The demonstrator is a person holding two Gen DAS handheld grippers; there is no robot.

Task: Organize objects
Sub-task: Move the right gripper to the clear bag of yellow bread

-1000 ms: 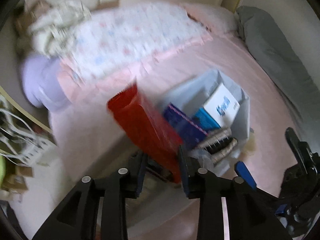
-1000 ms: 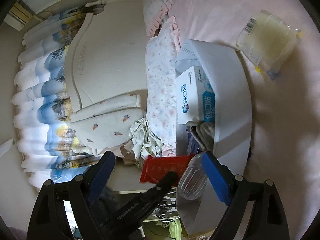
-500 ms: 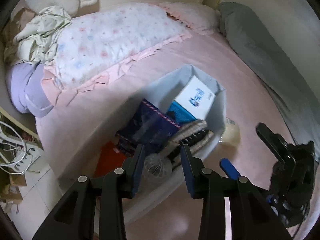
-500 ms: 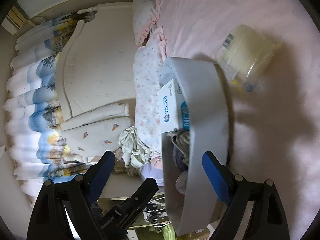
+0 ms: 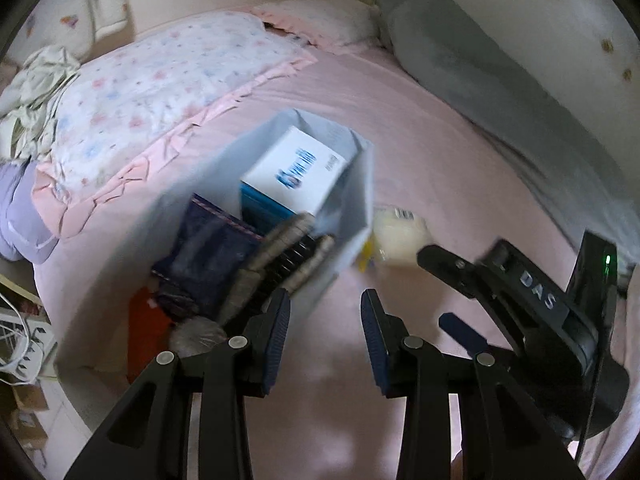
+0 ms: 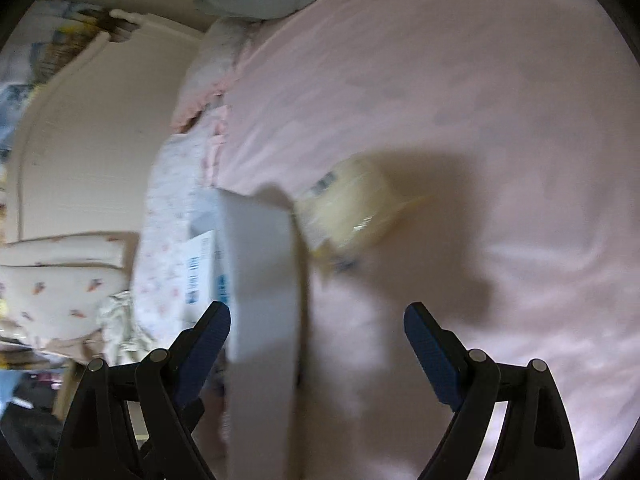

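A: The pale yellow packet (image 5: pixel 400 234) is the one thing we see lying loose on the pink bed (image 5: pixel 440 152), just beside the far corner of the grey bin (image 5: pixel 362 200). In the bin stand the white and blue box (image 5: pixel 296 172), a dark blue pouch (image 5: pixel 208 248) and a red pack (image 5: pixel 146 328).

B: So we judge the step in hand to be collecting that last packet. Our left hand-held gripper (image 5: pixel 325 330) has its jaws a little apart with nothing between them, hanging over the bin's near wall.

A: And our right hand-held gripper (image 6: pixel 318 334) is spread wide and empty, its fingers straddling the bin wall (image 6: pixel 264 280), the packet (image 6: pixel 352 208) ahead of them.

B: Next we think the right one must go forward past the wall, centre on the packet, and close gently; it looks soft and crinkly, so it may slide on the sheet
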